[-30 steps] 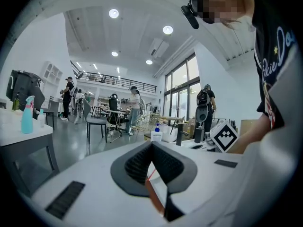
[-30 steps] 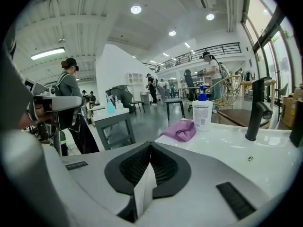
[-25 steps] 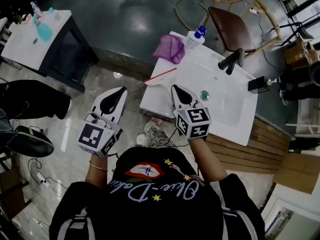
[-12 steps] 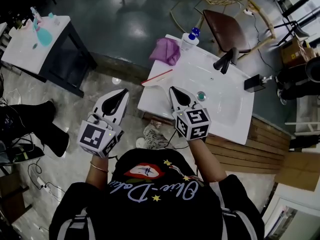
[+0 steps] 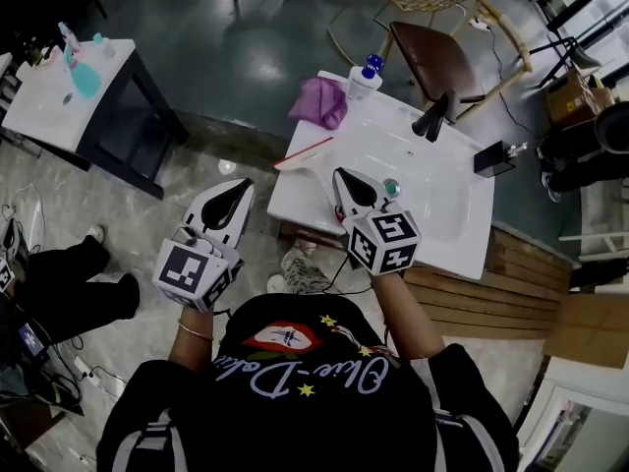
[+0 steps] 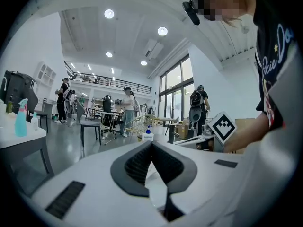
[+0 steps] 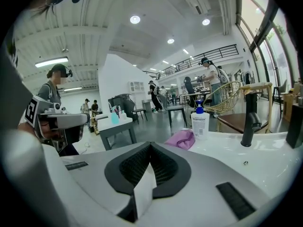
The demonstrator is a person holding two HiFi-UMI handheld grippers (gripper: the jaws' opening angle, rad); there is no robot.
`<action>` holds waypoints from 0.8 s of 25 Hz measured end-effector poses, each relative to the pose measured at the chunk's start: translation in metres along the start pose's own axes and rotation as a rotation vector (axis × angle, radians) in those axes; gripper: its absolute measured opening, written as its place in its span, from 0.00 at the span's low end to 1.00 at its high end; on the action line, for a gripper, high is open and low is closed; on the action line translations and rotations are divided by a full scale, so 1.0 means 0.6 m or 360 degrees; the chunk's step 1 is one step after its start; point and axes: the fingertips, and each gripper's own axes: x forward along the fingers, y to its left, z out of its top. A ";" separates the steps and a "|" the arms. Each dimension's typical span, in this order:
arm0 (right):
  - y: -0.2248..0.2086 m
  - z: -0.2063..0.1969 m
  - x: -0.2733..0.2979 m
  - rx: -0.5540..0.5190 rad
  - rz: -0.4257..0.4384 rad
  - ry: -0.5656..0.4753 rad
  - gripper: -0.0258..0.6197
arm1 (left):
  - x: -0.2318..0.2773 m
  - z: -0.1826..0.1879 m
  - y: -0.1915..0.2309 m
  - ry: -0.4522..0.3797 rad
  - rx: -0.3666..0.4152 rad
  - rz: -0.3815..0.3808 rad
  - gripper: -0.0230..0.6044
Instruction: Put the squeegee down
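**Both grippers empty; squeegee lies at the sink's edge**

Both sets of fingers are pressed fully together with nothing between them. The left gripper (image 5: 236, 190) is held over the floor just left of the sink (image 5: 295, 200). The right gripper (image 5: 346, 178) hangs over the sink's near edge. The thin red bar that I take for the squeegee (image 5: 303, 152) lies flat on the sink's left rim, apart from both grippers, with the purple cloth (image 5: 319, 101) and a pump bottle (image 5: 362, 79) farther back. So the putting-down looks done.

The risk I see is in where the squeegee rests. It sits along the very edge of the rim, and its near end seems to reach the corner, though I cannot tell whether any of it overhangs. A wet, smooth rim gives little hold, so a brush from the right gripper as it draws away, or a knock to the sink, could send the squeegee off onto the floor. Pulling both grippers straight back toward the body, not sideways across the rim, would likely avoid that.
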 end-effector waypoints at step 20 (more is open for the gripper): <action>0.047 0.083 -0.058 -0.0007 0.0085 -0.0207 0.03 | -0.003 0.003 -0.036 -0.0014 0.0012 -0.0061 0.05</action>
